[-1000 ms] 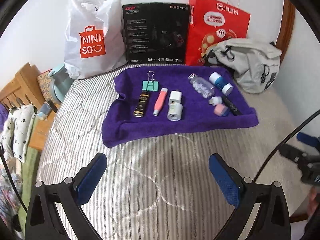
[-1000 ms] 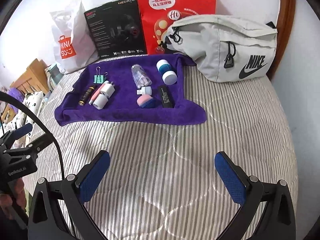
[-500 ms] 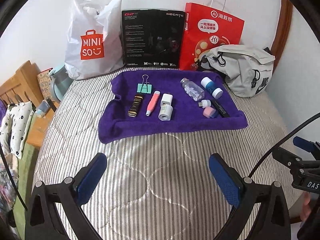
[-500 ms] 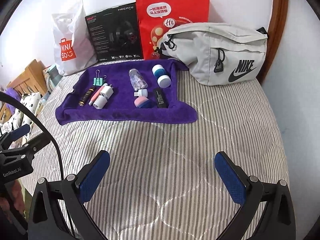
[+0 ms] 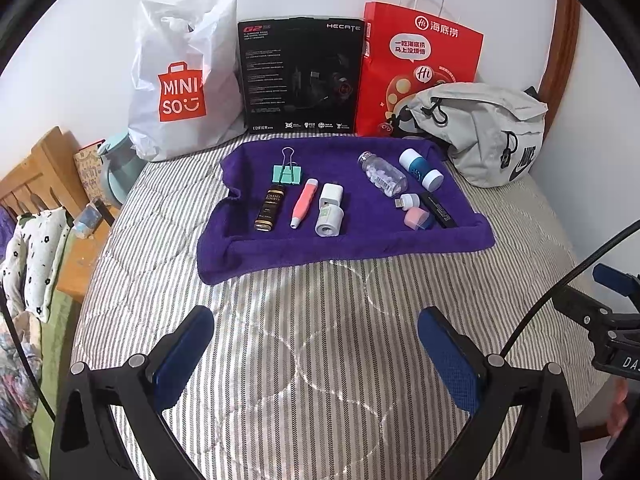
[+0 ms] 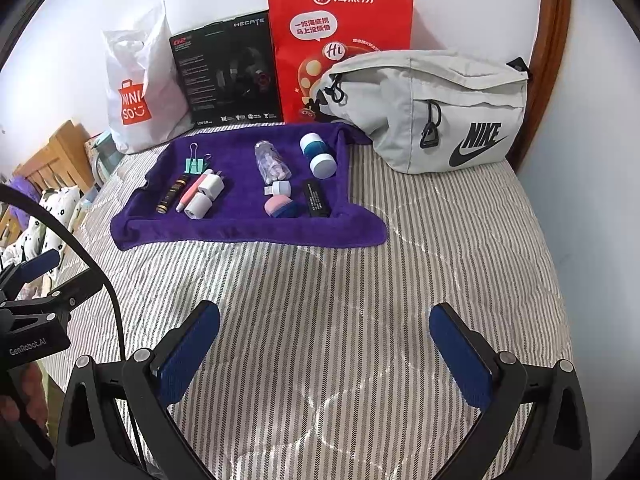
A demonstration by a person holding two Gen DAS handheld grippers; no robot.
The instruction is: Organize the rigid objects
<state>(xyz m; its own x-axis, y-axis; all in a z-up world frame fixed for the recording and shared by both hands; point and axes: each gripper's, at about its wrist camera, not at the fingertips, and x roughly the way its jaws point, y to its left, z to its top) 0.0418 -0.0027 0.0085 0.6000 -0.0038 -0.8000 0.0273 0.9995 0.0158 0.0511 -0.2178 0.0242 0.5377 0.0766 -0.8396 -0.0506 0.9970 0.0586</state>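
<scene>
A purple towel (image 5: 344, 240) lay on the striped bed (image 5: 320, 340), carrying two groups of small items: a clip (image 5: 286, 172), dark tube (image 5: 270, 211), pink pen (image 5: 303, 208) and white charger (image 5: 330, 209) at left; a pill bottle (image 5: 382, 174), blue-and-white jar (image 5: 421, 169) and black stick (image 5: 440, 210) at right. The left camera alone showed bedside clutter (image 5: 90, 216); the right camera showed the whole grey bag (image 6: 436, 112). The left tool (image 5: 316, 356) and right tool (image 6: 324, 356) hung over bare bedding, jaws spread wide, holding and touching nothing, well short of the towel.
</scene>
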